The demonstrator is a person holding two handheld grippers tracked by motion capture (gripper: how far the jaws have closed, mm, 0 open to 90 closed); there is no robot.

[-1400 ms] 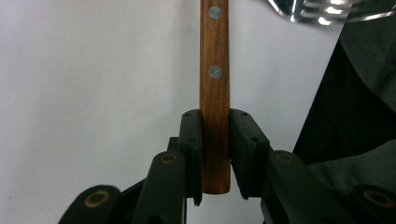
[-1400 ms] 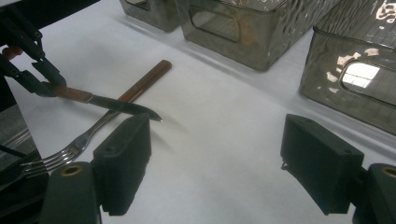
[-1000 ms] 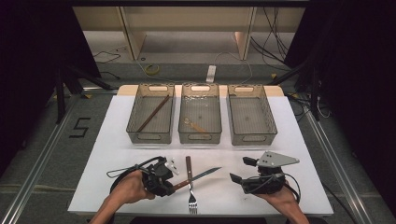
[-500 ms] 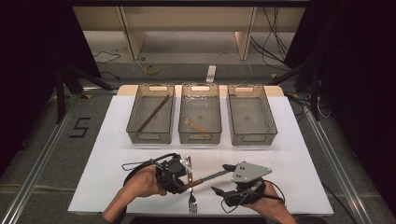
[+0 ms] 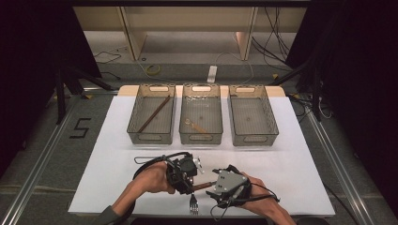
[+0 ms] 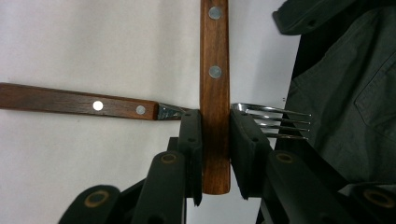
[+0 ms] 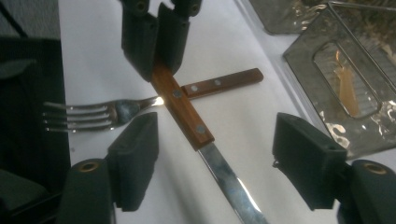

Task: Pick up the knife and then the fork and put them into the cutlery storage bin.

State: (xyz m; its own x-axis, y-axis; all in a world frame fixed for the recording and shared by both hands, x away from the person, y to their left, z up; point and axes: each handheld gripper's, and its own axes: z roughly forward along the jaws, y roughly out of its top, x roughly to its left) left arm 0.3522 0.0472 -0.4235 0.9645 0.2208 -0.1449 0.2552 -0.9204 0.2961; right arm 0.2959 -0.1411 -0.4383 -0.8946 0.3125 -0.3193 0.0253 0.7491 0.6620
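Right now, from the high view, both of my grippers sit close together at the near edge of the white table (image 5: 300,154), well short of the three trays (image 5: 201,121); my left gripper (image 5: 184,172) is at the knife (image 5: 202,186), and my right gripper (image 5: 225,186) lies just beside it, so near that the two almost touch. From up there the knife is mostly hidden under the tools, and the fork (image 5: 193,202) pokes out toward me just below them, tines nearest the table edge. Looking along my left gripper (image 6: 215,144), I see its jaws pressed onto the wooden handle of the knife (image 6: 214,93), pinching it near the butt end, with the handle running straight away from me along the jaws. The fork (image 6: 271,122) lies crosswise under it, wooden handle on one side, tines on the other, so the two cross right at my grip. Looking along my right gripper (image 7: 215,158), its jaws stand wide apart with nothing between the pads, and the knife (image 7: 187,112) runs slantwise toward me, blade (image 7: 231,186) passing between those open jaws. That is what the next move hinges on: the blade's long axis points into my right tool. This view alone shows the blade, and my left gripper (image 7: 156,44) gripping the handle's far end.
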